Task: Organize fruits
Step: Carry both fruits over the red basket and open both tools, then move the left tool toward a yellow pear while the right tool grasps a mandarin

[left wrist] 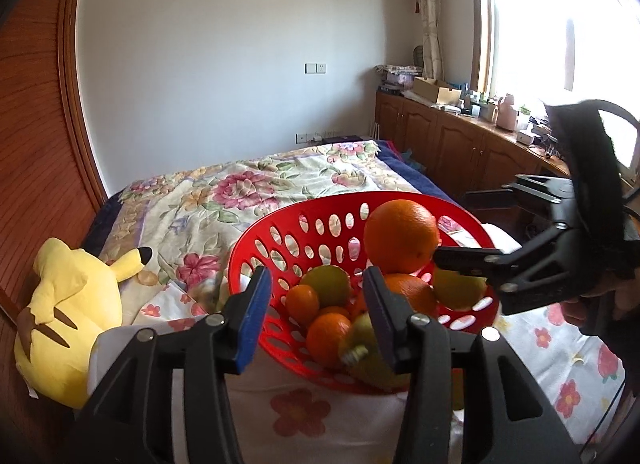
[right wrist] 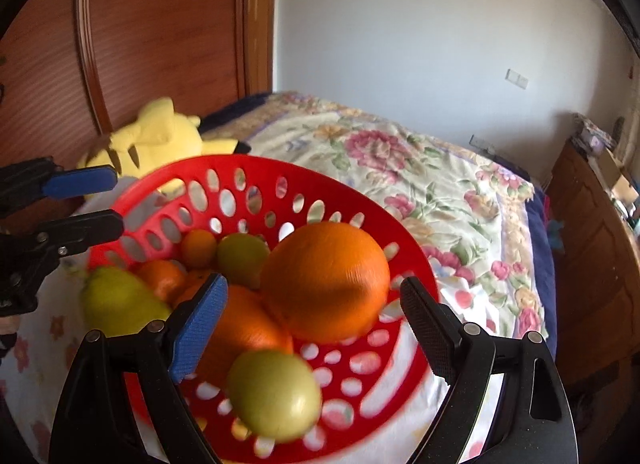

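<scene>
while the red basket (right wrist: 256, 168) sits on the flowered bedspread (left wrist: 256, 192) full of fruit, the big orange (right wrist: 326, 282) is blurred between the right gripper (right wrist: 314, 320)'s wide, untouching jaws; the left gripper (left wrist: 316, 316), parted and empty, hides a pear (left wrist: 362, 338).

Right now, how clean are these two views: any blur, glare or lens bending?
Left wrist view: mostly sharp, though the window is blown out white and the wardrobe edge bows from the fisheye. Right wrist view: motion blur smears the big orange, the green fruit and the red basket.
</scene>
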{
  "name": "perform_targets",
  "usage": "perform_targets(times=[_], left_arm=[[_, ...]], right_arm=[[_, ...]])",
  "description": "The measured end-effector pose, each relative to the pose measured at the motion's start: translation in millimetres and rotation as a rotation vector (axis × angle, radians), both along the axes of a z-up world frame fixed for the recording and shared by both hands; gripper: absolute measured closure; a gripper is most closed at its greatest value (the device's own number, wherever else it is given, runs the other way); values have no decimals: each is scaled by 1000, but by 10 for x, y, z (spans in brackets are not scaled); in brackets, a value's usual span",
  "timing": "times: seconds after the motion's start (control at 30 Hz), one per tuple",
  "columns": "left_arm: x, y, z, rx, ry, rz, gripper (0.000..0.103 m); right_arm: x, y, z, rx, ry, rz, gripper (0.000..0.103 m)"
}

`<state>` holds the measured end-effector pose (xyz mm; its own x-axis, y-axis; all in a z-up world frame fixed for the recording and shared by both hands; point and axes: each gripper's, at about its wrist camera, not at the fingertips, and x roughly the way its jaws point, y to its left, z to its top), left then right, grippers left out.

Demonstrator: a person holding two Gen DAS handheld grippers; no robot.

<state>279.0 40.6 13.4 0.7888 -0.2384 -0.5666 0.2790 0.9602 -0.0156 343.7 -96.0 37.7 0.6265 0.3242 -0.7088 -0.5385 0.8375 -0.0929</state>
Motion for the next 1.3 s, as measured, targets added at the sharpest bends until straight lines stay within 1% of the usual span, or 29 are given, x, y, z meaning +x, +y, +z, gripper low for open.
perform_targets(times=[0.1,0.27,0.43,0.53,0.57,0.63,0.73,0.83,0.93,1.03,1.3], left_arm=[[-171,-9,32,-6,-18,-4,51],[-464,-77,14,-30,-24,-32,49],[-638,-196,-106,-20,-1,-62,49],[-700,-247,-215,-25,25,-71,49],[-715,-260,-251,-25,33,-73,49],[-755,-293,-322,-20,48,-68,49],[-794,-314,-414,-19,69,-71,49],[-822,-311,-479,-17,82,-71,49],[-842,-310,-533,-22,97,-70,49],[-841,-313,-571,-26,109,-70,49],[-845,-309,-604,-27,120,-68,49]], right_arm=[[-285,-167,99,42,-40,-21,13],[-751,-417,162,98,-60,-55,13],[-1040,-541,-13,130,-8,-79,15],[-1157,-547,-161,127,28,-79,19],[-1194,-541,-220,126,41,-78,20],[-1244,-520,-348,126,75,-75,26],[-1300,-472,-508,123,114,-62,31],[-1341,-439,-611,129,135,-58,37],[-1386,-396,-708,131,159,-46,40],[-1398,-385,-713,156,177,-40,43],[-1473,-271,-766,178,206,-5,46]])
